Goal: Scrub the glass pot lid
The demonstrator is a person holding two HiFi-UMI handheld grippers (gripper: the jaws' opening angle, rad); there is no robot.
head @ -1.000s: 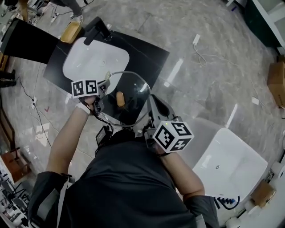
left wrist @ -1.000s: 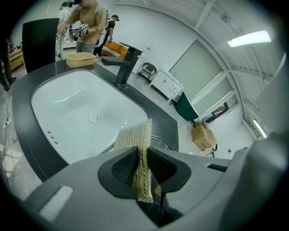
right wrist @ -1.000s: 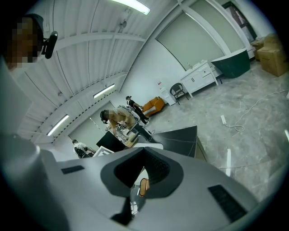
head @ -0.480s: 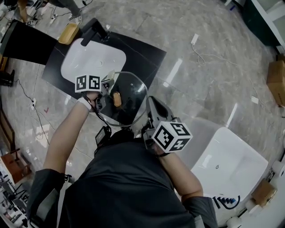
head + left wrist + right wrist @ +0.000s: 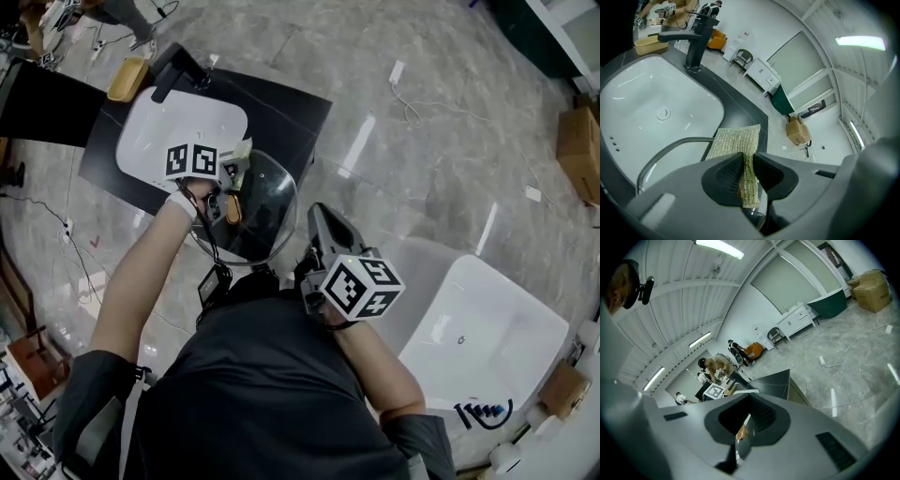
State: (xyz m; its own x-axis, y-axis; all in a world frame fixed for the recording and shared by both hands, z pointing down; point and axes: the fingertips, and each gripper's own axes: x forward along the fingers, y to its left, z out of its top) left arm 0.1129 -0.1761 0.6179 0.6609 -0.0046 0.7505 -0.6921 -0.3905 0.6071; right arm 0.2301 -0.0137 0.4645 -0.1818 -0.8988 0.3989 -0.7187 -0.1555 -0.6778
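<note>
Both clamped: left gripper (image 5: 748, 164) on cloth (image 5: 735, 139), right gripper (image 5: 741, 429) on glass lid (image 5: 272, 208).

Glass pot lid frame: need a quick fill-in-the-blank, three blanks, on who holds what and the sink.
1. The scrub cloth is clamped in the jaws of the ____ gripper.
2. The glass pot lid is held by its rim in the ____ gripper.
3. The faucet at the white sink is ____ in colour.
Missing words: left; right; black.
</note>
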